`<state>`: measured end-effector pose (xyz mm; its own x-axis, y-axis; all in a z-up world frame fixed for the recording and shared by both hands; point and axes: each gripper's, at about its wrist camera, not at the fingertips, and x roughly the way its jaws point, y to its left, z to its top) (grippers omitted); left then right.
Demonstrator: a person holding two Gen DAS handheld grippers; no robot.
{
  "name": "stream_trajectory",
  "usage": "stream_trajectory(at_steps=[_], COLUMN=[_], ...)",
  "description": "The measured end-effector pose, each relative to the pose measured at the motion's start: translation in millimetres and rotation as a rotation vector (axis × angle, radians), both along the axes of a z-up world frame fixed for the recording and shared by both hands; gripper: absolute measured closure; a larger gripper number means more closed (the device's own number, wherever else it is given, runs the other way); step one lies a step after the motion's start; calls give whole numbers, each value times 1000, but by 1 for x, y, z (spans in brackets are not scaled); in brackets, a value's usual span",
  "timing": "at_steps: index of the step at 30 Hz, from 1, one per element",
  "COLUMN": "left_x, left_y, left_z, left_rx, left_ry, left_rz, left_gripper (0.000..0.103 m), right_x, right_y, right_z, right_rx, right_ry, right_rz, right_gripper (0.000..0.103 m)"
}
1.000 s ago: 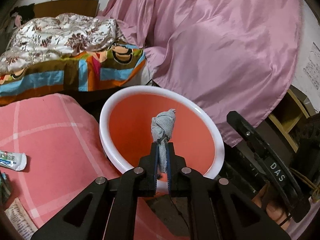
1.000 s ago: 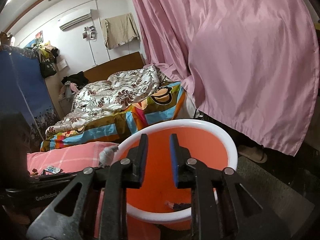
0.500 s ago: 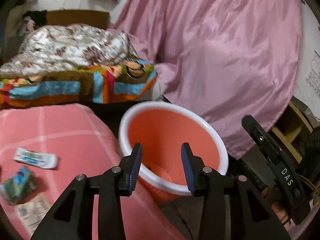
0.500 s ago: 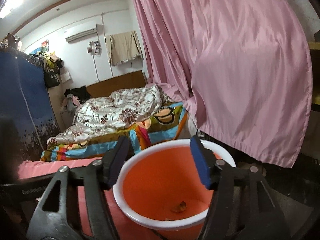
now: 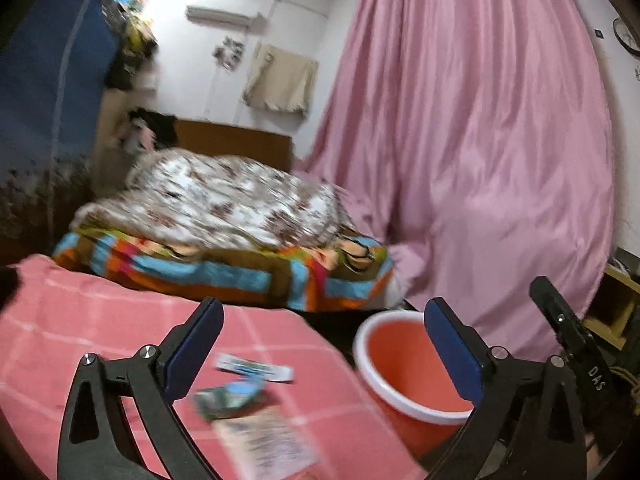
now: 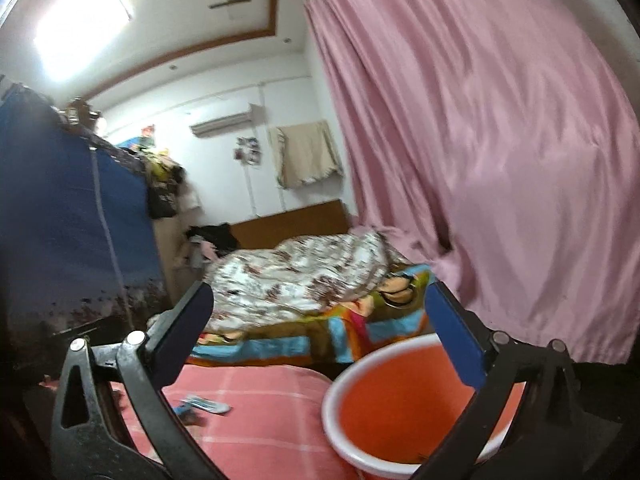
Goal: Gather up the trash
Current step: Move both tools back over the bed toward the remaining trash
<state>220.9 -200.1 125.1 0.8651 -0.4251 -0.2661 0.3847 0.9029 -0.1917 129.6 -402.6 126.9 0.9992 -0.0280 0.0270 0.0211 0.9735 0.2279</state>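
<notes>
Both wrist cameras are looking roughly level along their fingers toward the bed [image 5: 224, 216] at 12 o'clock, sharing the orange basin [image 5: 404, 364] [image 6: 400, 404] close at 5 o'clock.

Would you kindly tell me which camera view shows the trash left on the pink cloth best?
The left wrist view: three pieces of trash lie close between its fingers, though blurred. The right wrist view shows only the tube-like wrapper and a dark scrap, small and partly behind its left finger.

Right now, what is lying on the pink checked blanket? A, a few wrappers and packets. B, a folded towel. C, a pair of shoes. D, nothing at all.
A: a white packet, a green wrapper and a printed paper packet lie on the pink checked blanket, left of the orange bucket.
</notes>
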Motion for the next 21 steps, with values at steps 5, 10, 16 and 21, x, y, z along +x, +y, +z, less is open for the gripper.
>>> stream_trajectory(at_steps=[5, 10, 16, 21], left_x=[-30, -57, -81, -91], left_y=[40, 68, 92, 109], left_z=[8, 7, 3, -1], left_rx=[3, 24, 23, 37], left_ry=[-81, -132, -172, -184], left_rz=[85, 148, 202, 237], left_gripper=[4, 4, 4, 4], right_x=[-13, -25, -36, -33], right_y=[29, 53, 81, 97], right_z=[7, 9, 10, 7], right_rx=[-34, -54, -93, -121], right_ry=[-59, -97, -136, -128], right_rz=[62, 112, 154, 190], right_gripper=[0, 0, 0, 0])
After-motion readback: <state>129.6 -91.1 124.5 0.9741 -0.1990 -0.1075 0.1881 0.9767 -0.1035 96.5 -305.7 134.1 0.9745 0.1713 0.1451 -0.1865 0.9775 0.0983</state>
